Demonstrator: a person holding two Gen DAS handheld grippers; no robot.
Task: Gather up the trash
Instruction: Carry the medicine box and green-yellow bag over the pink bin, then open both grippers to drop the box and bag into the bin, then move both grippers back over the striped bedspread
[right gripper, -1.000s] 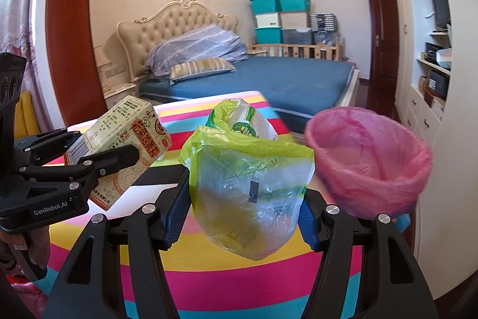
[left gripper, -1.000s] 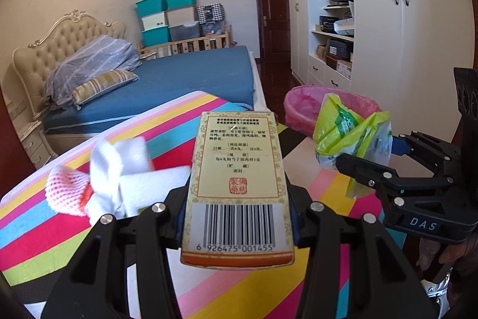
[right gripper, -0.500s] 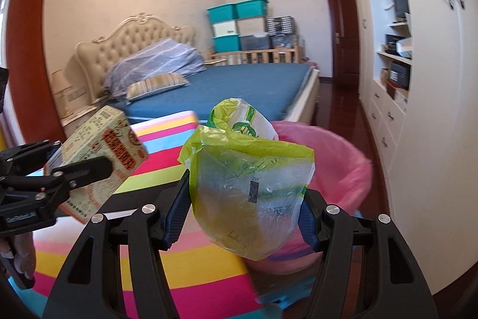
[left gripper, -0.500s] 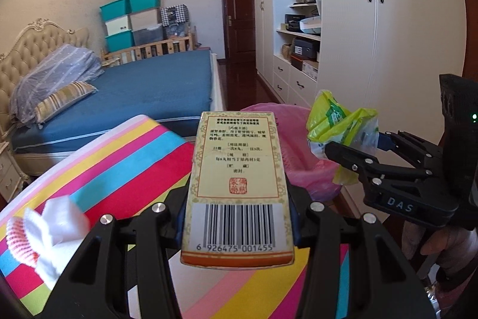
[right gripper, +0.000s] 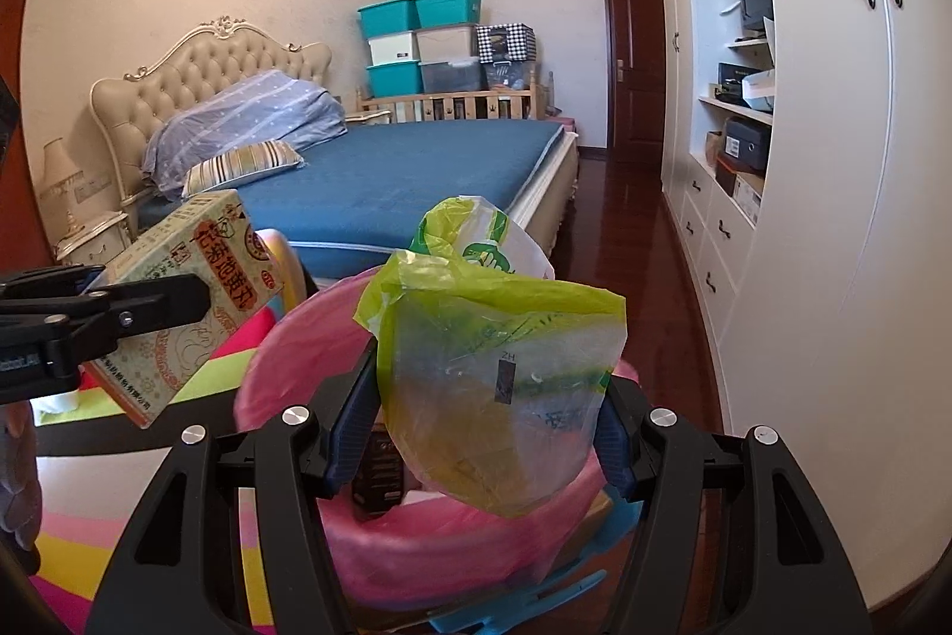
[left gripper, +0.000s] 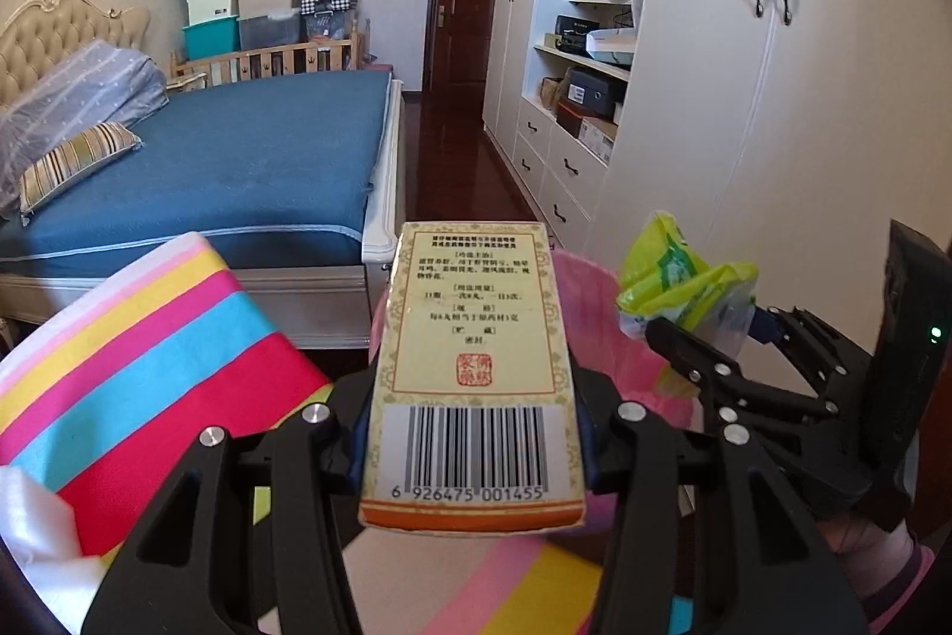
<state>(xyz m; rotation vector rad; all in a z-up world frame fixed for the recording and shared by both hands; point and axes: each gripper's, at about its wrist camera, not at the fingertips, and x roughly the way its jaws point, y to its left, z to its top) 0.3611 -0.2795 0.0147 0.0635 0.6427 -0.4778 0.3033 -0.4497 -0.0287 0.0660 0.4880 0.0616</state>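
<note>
Your left tongs point(left gripper: 470, 432) clamp a medicine box point(left gripper: 473, 373) (barcode up) at the striped table's point(left gripper: 149, 355) edge. Your right tongs point(right gripper: 485, 432) grip a green plastic bag point(right gripper: 500, 367) over the pink-lined bin point(right gripper: 452, 546).

A striped cloth point(left gripper: 149, 349) — pink, yellow, blue, red — covered the table at eight o'clock; crumpled white tissue point(left gripper: 30, 534) lay on it; a pink-lined bin point(right gripper: 416, 546) stood beside.
</note>
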